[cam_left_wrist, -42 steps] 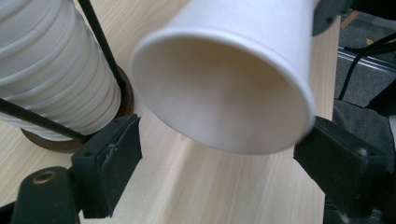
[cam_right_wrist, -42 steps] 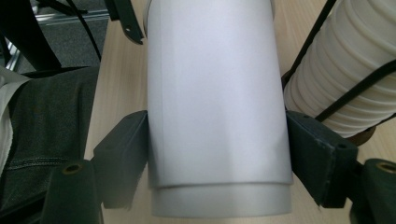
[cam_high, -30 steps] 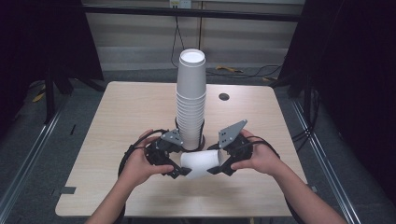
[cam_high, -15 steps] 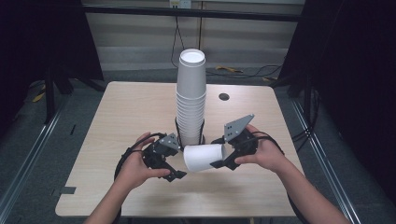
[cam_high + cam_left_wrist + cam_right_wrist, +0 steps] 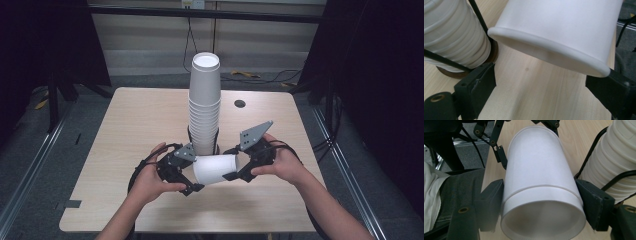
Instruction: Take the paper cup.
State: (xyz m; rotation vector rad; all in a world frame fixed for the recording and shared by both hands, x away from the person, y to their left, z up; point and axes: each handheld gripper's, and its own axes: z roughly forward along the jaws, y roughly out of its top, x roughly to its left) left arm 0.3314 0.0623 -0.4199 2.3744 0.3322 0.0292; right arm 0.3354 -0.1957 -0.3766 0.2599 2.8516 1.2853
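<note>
A paper cup is held sideways just above the bench, before the cup stack. Right gripper is clamped near its base; left gripper stands wide at the rim. The rim should be gripped lightly to avoid crushing.

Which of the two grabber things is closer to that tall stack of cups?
About equal, the right perhaps nearer. The right gripper sits just right of the cup stack base, clamping the lying cup; the left gripper sits slightly lower-left, at that cup's rim.
</note>
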